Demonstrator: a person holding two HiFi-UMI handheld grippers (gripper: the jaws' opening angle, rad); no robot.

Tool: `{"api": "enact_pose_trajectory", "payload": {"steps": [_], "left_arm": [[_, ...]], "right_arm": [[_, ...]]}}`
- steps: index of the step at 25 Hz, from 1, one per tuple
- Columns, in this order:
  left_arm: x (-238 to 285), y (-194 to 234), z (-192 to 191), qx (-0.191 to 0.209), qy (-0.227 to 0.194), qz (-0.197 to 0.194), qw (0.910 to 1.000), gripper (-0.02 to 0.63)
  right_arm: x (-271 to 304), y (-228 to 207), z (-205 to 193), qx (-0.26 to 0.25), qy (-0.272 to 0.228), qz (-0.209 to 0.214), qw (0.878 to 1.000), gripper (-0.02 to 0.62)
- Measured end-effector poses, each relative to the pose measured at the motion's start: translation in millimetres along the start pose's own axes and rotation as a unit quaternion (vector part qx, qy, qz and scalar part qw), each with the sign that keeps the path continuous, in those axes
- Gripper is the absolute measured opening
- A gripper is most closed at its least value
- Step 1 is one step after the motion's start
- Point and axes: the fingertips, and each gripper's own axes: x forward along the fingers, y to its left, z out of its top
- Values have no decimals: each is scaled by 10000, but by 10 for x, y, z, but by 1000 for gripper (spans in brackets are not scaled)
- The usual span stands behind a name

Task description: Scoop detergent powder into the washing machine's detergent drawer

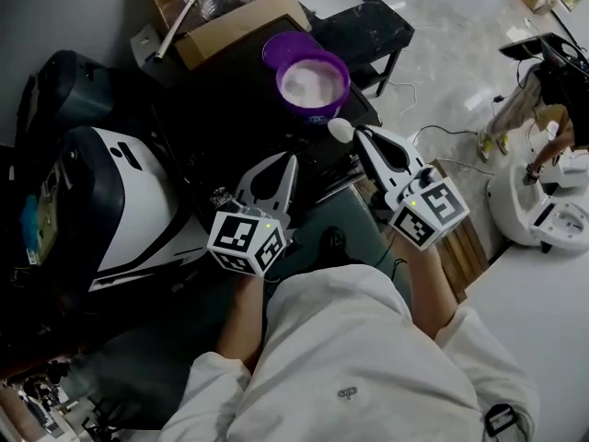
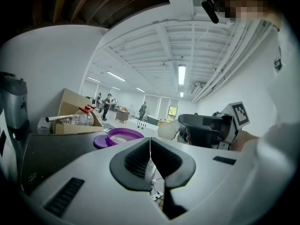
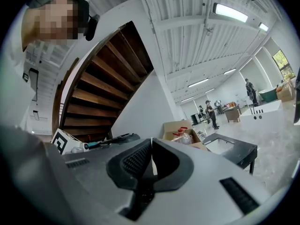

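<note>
Purple powder tub (image 1: 314, 83) stood at eleven o'clock from the right gripper (image 1: 354, 136), which pinched a white scoop (image 1: 340, 129); the left gripper (image 1: 291, 161) was pressed together, empty; filling the drawer apparently lay wholly ahead.

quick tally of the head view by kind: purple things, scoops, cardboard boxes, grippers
purple things: 2, the tub and the lid
scoop: 1, clamped in the right gripper
cardboard box: 1
grippers: 2, the right gripper and the left gripper
total: 6
</note>
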Motion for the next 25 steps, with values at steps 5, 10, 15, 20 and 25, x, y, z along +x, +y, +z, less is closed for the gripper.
{"api": "enact_pose_trajectory", "payload": {"steps": [5, 10, 15, 20, 25], "left_arm": [[146, 26, 43, -36, -53, 159, 9999, 20], [202, 67, 59, -36, -63, 278, 9996, 20], [240, 127, 36, -45, -12, 380, 9993, 20], [300, 162, 74, -70, -26, 472, 9989, 20], [313, 186, 124, -89, -79, 534, 9985, 20]], "right_arm": [[123, -180, 76, -25, -9, 154, 9999, 14], [293, -313, 125, -159, 12, 267, 9995, 14], [490, -432, 121, -351, 89, 327, 9988, 14], [700, -582, 77, -595, 245, 358, 9973, 14], [869, -727, 46, -760, 158, 313, 9965, 14]]}}
